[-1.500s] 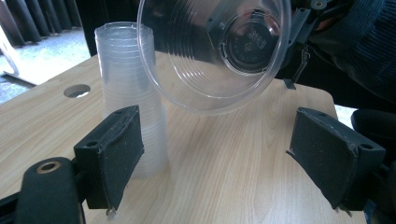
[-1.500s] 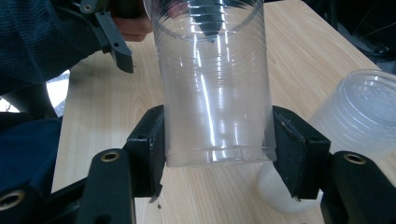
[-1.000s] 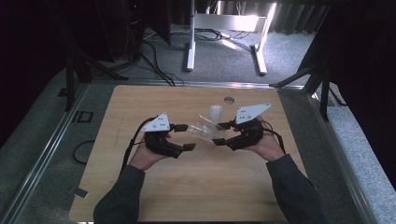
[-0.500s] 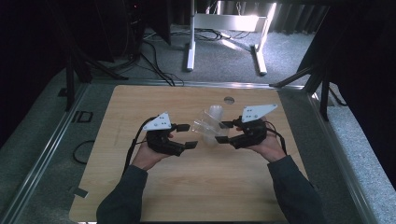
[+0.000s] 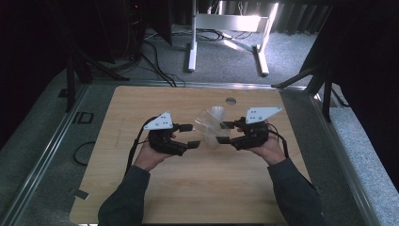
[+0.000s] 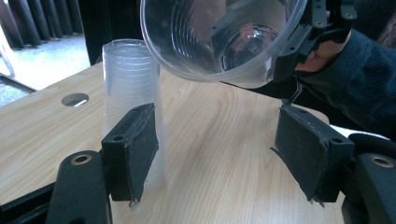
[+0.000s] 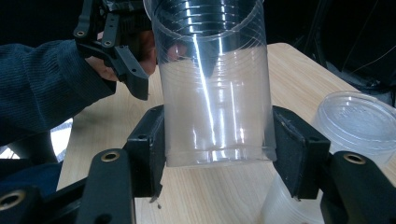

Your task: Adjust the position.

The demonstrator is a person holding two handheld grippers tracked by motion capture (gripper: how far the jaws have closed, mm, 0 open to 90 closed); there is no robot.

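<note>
Clear plastic cup (image 7: 212,84) is seen clamped at its base in the right claw (image 5: 225,133) and held tilted above the desk (image 5: 141,103), its mouth turned toward the left claw (image 5: 188,136). A cup appears to be being separated from the upright stack of cups (image 6: 133,100) nearby. The left claw's jaws, just narrowed, stand apart on nothing; next, the rim must be gripped squarely.

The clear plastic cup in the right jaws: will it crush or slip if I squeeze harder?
The clear cup looks thin-walled, so it would probably flex or crack under more squeeze. Its glossy, tapered sides could slide between the right gripper pads. It seems very light, so a gentle grip likely suffices.
</note>
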